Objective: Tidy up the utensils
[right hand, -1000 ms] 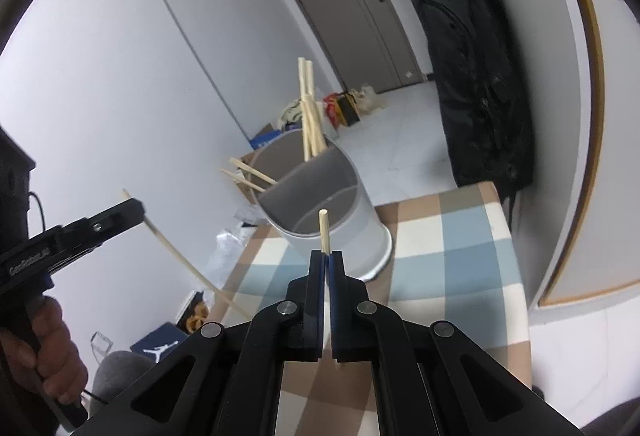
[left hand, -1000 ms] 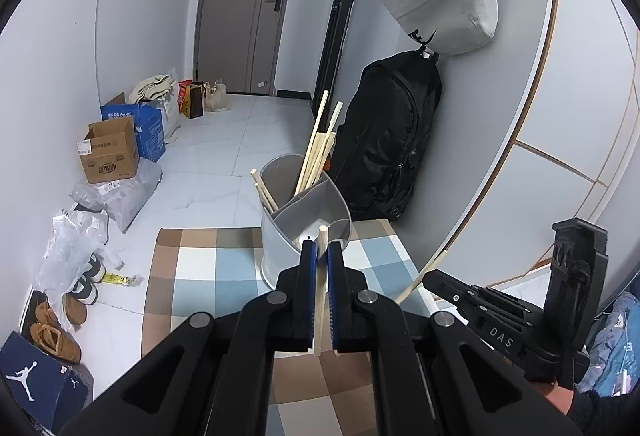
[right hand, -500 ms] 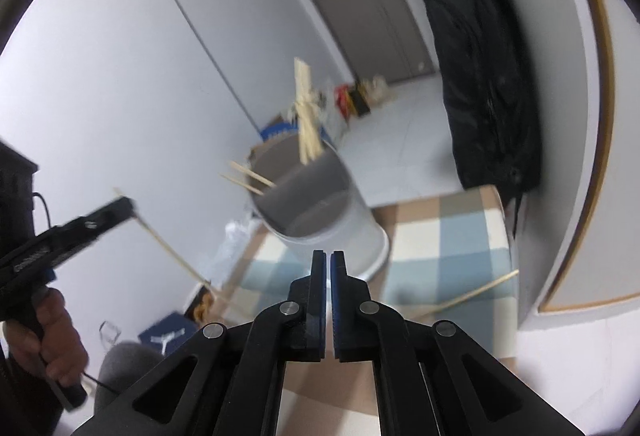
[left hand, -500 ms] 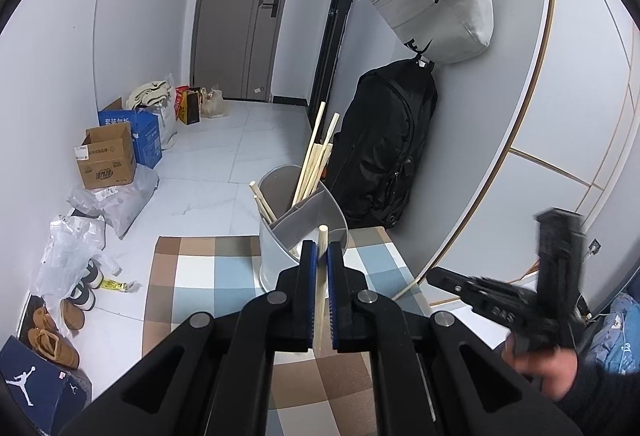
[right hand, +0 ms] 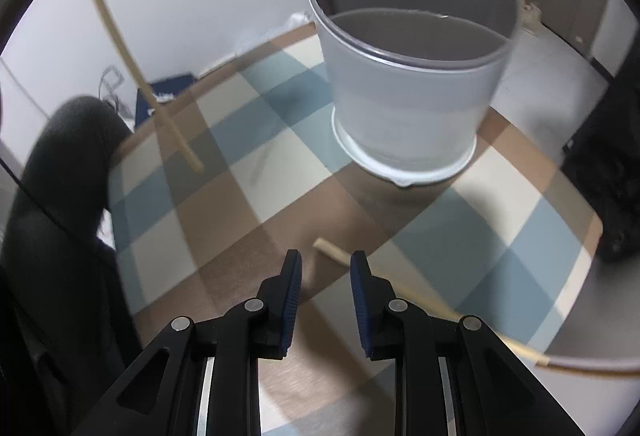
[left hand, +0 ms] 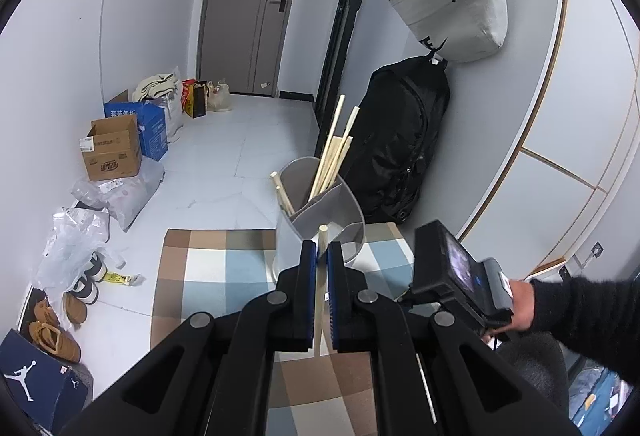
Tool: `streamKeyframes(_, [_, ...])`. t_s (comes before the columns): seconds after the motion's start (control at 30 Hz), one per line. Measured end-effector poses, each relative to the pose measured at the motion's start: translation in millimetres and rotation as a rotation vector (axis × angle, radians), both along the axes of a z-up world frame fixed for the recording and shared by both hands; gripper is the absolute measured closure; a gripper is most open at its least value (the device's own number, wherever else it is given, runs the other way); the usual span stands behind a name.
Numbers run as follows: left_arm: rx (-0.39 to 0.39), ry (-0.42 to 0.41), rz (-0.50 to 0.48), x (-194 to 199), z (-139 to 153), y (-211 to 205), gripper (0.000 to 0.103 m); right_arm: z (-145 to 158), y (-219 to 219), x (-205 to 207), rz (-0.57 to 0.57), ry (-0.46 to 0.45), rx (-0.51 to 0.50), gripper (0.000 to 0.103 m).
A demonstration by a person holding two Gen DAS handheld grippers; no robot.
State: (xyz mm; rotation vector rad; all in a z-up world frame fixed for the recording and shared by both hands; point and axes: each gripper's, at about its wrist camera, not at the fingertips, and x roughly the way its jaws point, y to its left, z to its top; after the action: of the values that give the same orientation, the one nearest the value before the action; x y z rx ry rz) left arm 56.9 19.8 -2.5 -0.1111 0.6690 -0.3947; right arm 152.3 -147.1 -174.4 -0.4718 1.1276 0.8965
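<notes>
Pale wooden chopstick [left hand: 320, 288] clamped upright between blue pads of left gripper [left hand: 322, 290], tip poking just above the fingertips. Held vertical, presumably so it can drop straight into the holder.

Grey cylindrical plastic utensil holder with inner divider [left hand: 320, 212] directly ahead of left gripper, just past the chopstick tip. Bundle of matching wooden chopsticks [left hand: 334, 152] already leaning in the far compartment; near compartment looks empty, so likely the target.

Second pale wooden chopstick [right hand: 334, 251] lying flat on the checked brown, blue and cream tablecloth [right hand: 240, 176], near end just ahead of right gripper [right hand: 326, 290] and slightly right of centre, shaft running back under the right finger. Right gripper released, jaws apart, nothing between the pads, pointed down at it: set up for a pick. Shaft blurred further back; cannot tell whether it overhangs the table edge.

Holder [right hand: 408, 76] beyond right gripper, open mouth facing it. Curved pale stick at far left in right view probably the one in the left gripper.

Black backpack [left hand: 396, 144] against wall behind holder.
</notes>
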Motion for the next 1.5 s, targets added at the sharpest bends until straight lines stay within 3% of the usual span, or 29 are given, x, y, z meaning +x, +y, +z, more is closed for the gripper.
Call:
streamKeyframes(0.17, [-0.004, 0.008, 0.018, 3.1, -1.6, 6.5, 0.101, -15.0, 15.6, 0.8, 0.14, -0.005, -0.12, 0.079])
streamKeyframes(0.37, [-0.005, 0.007, 0.03, 4.1, -2.6, 9.6, 0.101, -22.5, 27.7, -0.4, 0.251, -0.031, -0.197, 0.079])
streamKeyframes(0.5, [-0.01, 0.008, 0.036, 3.2, -2.9, 11.0, 0.101, -23.5, 34.7, -7.2, 0.295, -0.026, -0.22, 0.093])
streamKeyframes(0.6, [-0.017, 0.011, 0.043, 2.6, -2.4, 12.6, 0.101, -24.9, 34.0, -11.1, 0.285, -0.035, -0.21, 0.097])
streamKeyframes(0.8, [-0.012, 0.001, 0.047, 1.0, 0.7, 12.9, 0.101, -18.3, 18.2, -13.1, 0.198, -0.027, -0.115, 0.097])
streamKeyframes(0.93, [-0.012, -0.003, 0.046, -1.1, 3.1, 13.2, 0.101, 2.9, 9.3, -18.0, 0.135, -0.061, -0.028, 0.097])
streamKeyframes(1.13, [-0.02, -0.023, 0.035, -1.0, 13.3, 9.3, 0.101, 59.1, -9.8, -34.3, -0.031, -0.144, 0.221, 0.097])
streamKeyframes(1.5, [-0.017, -0.072, 0.013, 7.4, 42.3, 1.7, 0.101, 134.9, -29.0, -37.2, -0.296, -0.259, 0.583, 0.097])
